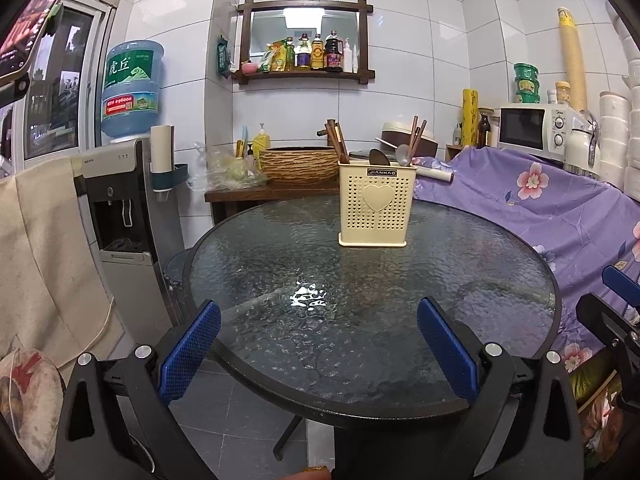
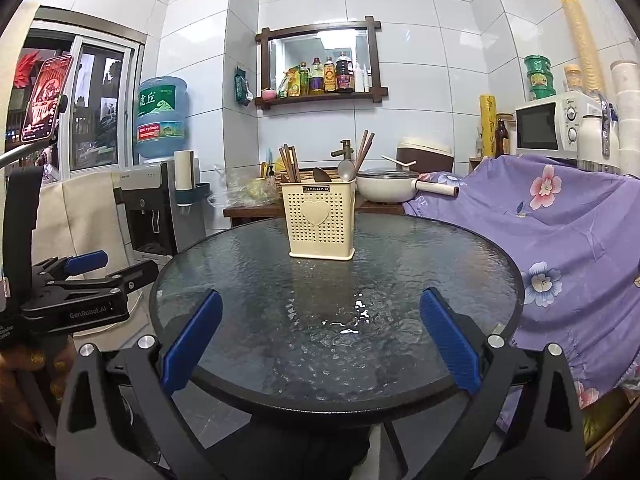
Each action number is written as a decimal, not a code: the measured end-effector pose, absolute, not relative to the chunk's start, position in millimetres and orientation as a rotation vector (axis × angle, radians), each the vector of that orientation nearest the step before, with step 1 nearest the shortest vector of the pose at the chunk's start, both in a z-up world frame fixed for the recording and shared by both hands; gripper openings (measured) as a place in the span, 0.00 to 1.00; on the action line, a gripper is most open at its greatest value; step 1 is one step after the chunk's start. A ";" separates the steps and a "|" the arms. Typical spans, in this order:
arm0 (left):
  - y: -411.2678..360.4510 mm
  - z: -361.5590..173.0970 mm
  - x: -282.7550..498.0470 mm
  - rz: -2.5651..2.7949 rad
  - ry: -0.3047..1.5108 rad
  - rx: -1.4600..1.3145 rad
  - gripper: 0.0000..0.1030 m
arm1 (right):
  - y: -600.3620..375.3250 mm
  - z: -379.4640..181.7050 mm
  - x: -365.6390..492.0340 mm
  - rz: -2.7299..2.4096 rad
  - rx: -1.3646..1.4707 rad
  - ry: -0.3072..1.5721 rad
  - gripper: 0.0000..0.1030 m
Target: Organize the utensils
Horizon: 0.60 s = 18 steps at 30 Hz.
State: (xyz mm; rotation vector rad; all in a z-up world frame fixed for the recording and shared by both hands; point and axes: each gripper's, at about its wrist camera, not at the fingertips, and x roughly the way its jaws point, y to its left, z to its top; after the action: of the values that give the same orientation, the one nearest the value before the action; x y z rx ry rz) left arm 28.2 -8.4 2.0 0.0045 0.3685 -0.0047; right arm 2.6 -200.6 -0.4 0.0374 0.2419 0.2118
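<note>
We hold both tools at the near edge of the round glass bench (image 1: 400,280), and nothing is between their fingers. The left hand-held gripper (image 1: 318,350) has its blue pads spread wide apart over the near rim of the glass; the right hand-held gripper (image 2: 320,344) stands just the same — jaws wide, empty. In the right wrist view we also see the left tool from the side at the far left, level with the bench edge.

The task's thing is the cream utensil holder (image 1: 375,204), perforated, with a raised heart on its front. It stands upright on the far half of the bench, well apart from both grippers. In it we see brown chopsticks (image 1: 335,140) leaning left in the left part, more chopsticks (image 1: 416,136) leaning right on the right side, and between them a dark spoon (image 1: 378,157) and a metal spoon (image 1: 404,154) with their bowls up. The glass around the holder carries only reflections.

Behind the bench a wooden side table bears a woven basket (image 1: 298,164); to the right a purple floral cloth (image 1: 540,208) covers something bulky, touching the bench's right edge.
</note>
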 end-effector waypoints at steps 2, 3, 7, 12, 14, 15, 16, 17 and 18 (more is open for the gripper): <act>-7.3 2.2 28.3 -0.008 0.372 -0.003 0.94 | -200.4 -0.7 2.6 0.214 0.038 0.244 0.94; -7.0 2.2 28.6 -0.009 0.375 -0.003 0.94 | -200.3 -0.8 2.7 0.216 0.036 0.247 0.94; -7.7 2.0 28.2 0.000 0.378 0.002 0.94 | -200.1 0.4 2.9 0.220 0.037 0.250 0.94; -6.4 1.7 28.4 0.004 0.384 -0.002 0.94 | -199.2 0.2 2.1 0.221 0.035 0.251 0.94; -6.6 1.5 29.0 0.003 0.389 -0.001 0.94 | -199.1 0.1 2.8 0.223 0.036 0.254 0.94; -7.3 1.4 29.1 0.002 0.391 0.001 0.94 | -198.7 0.2 2.5 0.222 0.036 0.254 0.94; -8.0 1.4 29.0 0.002 0.392 0.003 0.94 | -198.3 0.0 2.1 0.222 0.037 0.254 0.94; -8.1 1.5 28.8 0.002 0.390 0.004 0.94 | -198.2 0.0 1.9 0.222 0.038 0.254 0.94; -8.1 1.5 28.8 0.001 0.390 0.004 0.94 | -198.5 0.0 2.4 0.222 0.037 0.255 0.94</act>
State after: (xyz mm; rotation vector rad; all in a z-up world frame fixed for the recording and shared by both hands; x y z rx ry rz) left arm 28.8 -8.1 1.5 0.0045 0.3898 0.0010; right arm 2.4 -198.5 0.0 0.0367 0.2551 0.2225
